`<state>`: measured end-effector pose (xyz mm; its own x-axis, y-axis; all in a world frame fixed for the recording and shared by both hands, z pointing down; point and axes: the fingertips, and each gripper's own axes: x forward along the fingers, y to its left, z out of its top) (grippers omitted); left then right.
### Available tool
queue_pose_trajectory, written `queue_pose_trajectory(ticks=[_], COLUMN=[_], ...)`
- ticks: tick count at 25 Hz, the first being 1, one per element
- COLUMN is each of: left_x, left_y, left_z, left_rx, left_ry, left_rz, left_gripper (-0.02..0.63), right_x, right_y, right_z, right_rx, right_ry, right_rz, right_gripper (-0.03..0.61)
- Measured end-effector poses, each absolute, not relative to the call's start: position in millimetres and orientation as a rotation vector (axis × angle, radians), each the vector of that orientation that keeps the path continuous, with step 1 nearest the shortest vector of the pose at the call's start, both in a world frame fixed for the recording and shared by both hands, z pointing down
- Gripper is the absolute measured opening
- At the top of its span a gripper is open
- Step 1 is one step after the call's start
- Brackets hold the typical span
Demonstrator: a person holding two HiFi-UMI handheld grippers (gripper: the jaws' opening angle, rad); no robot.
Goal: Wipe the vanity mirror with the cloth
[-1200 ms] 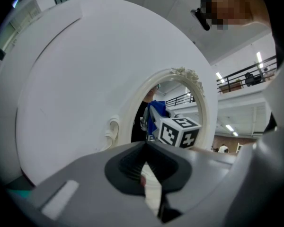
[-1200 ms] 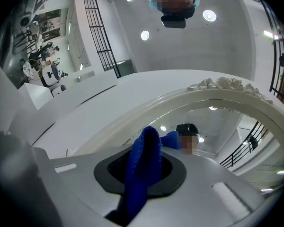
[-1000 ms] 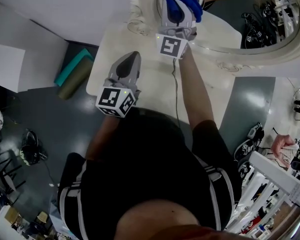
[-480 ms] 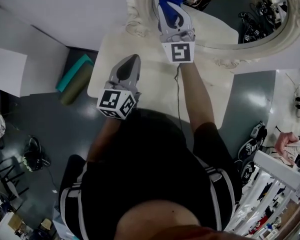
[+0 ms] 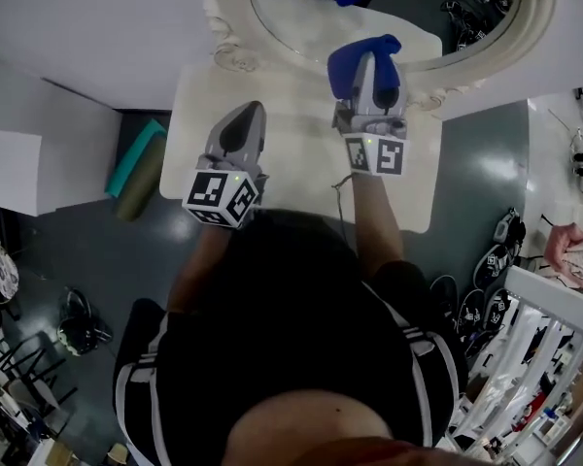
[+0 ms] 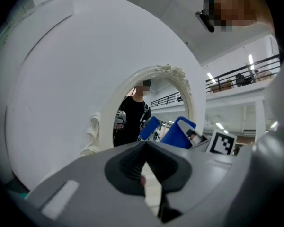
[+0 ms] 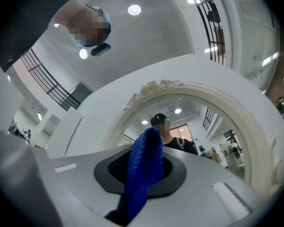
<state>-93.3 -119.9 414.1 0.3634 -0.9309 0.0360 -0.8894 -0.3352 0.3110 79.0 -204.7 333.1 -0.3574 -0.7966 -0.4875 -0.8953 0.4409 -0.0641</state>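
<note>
Right gripper (image 5: 373,66), upper centre of the head view, has its jaws clamped on the blue cloth (image 7: 143,171), which stands up between them. It sits above the tabletop (image 5: 291,168) at the lower edge of the mirror (image 5: 291,13); contact with the glass cannot be confirmed. Left gripper (image 5: 249,115), to its left over the tabletop, has its jaws closed together, with nothing between them.

Open tabletop (image 5: 301,163) before mirror frame (image 5: 231,17)
</note>
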Motion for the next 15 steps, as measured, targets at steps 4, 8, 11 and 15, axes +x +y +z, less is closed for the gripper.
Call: queue_pose_trajectory(ticks=[4,8,11,15], left_x=[-68.7,-45.5,-34.0,-22.3], left_y=[-124.5,-126.5,-131.9,-141.3], left_z=[418.0,415.5,413.2,416.5], left_rx=[2.375,2.401,2.417,2.414], left_ry=[-1.565,-1.529,-1.518,-1.517], left_rz=[-0.189,-0.169,-0.161,-0.138], left_gripper=[0.011,0.011,0.011,0.011], right_x=[148.5,200.3,226.9,253.7], right_y=[-208.4,-211.2,-218.4,-233.9], right_z=[360.8,379.3,388.5,404.9], right_rx=[-1.639,-1.783,-1.865,-1.934], right_ry=[2.122,2.035,1.983,1.945], right_rz=[0.271,0.266,0.28,0.271], right_gripper=[0.04,0.04,0.04,0.04])
